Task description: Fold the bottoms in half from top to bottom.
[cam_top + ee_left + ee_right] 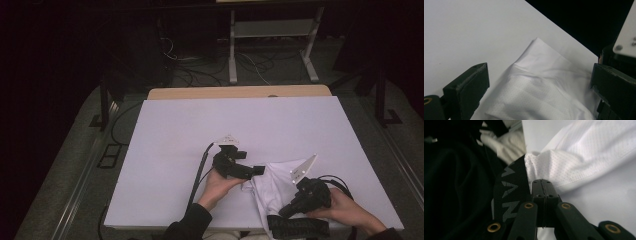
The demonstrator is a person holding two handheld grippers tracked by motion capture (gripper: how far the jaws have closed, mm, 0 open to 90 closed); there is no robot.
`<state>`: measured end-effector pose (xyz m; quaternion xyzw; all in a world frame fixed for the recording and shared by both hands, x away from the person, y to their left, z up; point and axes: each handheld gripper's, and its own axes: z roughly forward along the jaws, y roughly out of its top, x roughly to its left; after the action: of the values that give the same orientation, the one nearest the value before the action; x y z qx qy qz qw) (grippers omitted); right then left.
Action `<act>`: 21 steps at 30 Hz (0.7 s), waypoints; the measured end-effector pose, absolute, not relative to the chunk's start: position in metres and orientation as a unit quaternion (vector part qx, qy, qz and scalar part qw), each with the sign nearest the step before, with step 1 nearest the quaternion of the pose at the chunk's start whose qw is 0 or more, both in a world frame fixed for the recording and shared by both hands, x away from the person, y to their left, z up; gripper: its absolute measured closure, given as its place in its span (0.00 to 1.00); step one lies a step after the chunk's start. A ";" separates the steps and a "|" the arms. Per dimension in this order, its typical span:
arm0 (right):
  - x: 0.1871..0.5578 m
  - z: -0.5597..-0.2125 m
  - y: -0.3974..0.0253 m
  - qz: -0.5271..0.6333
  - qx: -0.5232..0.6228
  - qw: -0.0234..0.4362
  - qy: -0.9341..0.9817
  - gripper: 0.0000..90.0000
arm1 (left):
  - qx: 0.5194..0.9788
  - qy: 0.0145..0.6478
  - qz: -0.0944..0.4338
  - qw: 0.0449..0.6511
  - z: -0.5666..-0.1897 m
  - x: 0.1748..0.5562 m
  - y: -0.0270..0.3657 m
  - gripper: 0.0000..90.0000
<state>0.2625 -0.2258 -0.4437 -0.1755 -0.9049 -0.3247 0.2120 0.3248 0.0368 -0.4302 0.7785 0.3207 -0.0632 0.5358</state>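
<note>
A white mesh garment (272, 187) with a black lettered waistband (297, 227) lies crumpled at the table's near edge, right of centre. My left gripper (257, 171) points right at the garment's upper left edge. Its jaws stand wide open around the cloth (541, 82), and its left finger (467, 85) hangs over bare table. My right gripper (285, 212) is lower, beside the waistband. In the right gripper view it (542, 186) is shut on the garment's edge (579, 152) where the white cloth meets the waistband (510, 187).
The white table top (200, 130) stretches far and left of the garment, with a wooden strip (240, 92) along its back edge. A metal stand (272, 45) and cables (200, 70) are on the floor behind. Dark clothing (454, 185) hangs at the near edge.
</note>
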 end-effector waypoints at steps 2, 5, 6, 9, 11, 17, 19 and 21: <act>0.261 -0.446 -0.224 -0.311 -0.167 0.211 -0.911 0.99 | 0.780 0.319 -0.063 0.535 -0.430 0.325 0.036 0.02; 0.259 -0.448 -0.224 -0.300 -0.161 0.219 -0.915 0.99 | 0.780 0.319 -0.063 0.534 -0.430 0.325 0.037 0.02; 0.258 -0.448 -0.224 -0.298 -0.156 0.222 -0.915 0.99 | 0.780 0.319 -0.063 0.534 -0.430 0.325 0.037 0.02; 0.257 -0.449 -0.226 -0.290 -0.150 0.227 -0.918 0.99 | 0.781 0.320 -0.063 0.532 -0.431 0.325 0.037 0.02; 0.256 -0.450 -0.228 -0.287 -0.148 0.229 -0.918 0.99 | 0.781 0.322 -0.062 0.531 -0.431 0.325 0.037 0.02; 0.255 -0.450 -0.233 -0.276 -0.148 0.226 -0.922 0.99 | 0.782 0.325 -0.061 0.528 -0.433 0.326 0.036 0.02; 0.255 -0.449 -0.233 -0.276 -0.149 0.227 -0.922 0.99 | 0.783 0.326 -0.062 0.526 -0.433 0.327 0.035 0.02; 0.256 -0.448 -0.234 -0.280 -0.150 0.228 -0.920 0.97 | 0.784 0.325 -0.061 0.525 -0.434 0.327 0.035 0.02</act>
<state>0.2556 -0.2342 -0.4477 -0.1503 -0.9204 -0.2800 0.2276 0.3268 0.0354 -0.4336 0.7842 0.3247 -0.0606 0.5252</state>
